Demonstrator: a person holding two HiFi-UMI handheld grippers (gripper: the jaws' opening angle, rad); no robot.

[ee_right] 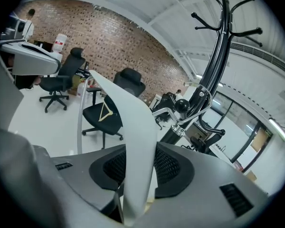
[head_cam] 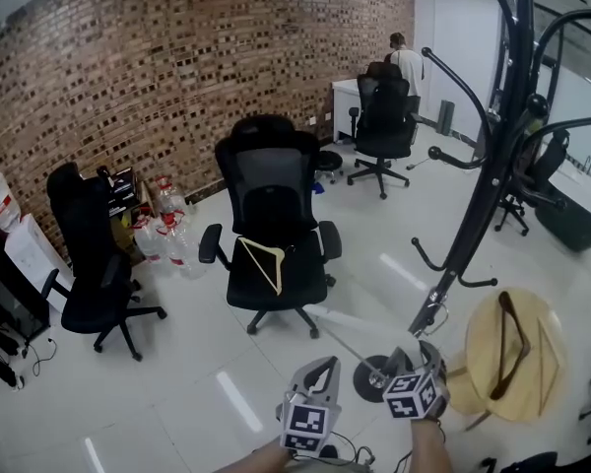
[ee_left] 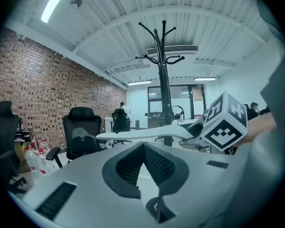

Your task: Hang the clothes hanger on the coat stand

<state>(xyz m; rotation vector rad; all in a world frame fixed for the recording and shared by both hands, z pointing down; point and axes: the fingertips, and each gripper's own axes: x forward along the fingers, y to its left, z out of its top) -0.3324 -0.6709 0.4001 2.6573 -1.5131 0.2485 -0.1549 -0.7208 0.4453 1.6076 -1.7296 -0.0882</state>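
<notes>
My right gripper [head_cam: 417, 361] [ee_right: 138, 161] is shut on a white clothes hanger [head_cam: 355, 320] [ee_right: 133, 137], whose arm runs up between the pads. In the left gripper view the same hanger [ee_left: 147, 134] stretches level across the middle. The black coat stand [head_cam: 492, 166] [ee_right: 213, 75] [ee_left: 164, 80] rises just right of and beyond the grippers, its round base [head_cam: 372, 378] on the floor close to them. My left gripper [head_cam: 323, 368] [ee_left: 143, 148] is beside the right one, its pads meeting with nothing between them.
A black office chair [head_cam: 271, 235] ahead carries a wooden hanger [head_cam: 262, 264] on its seat. A round wooden table [head_cam: 478, 363] at the right bears a dark hanger [head_cam: 512, 348]. More chairs, water bottles [head_cam: 167, 230] by the brick wall, and a person [head_cam: 404, 62] at a far desk.
</notes>
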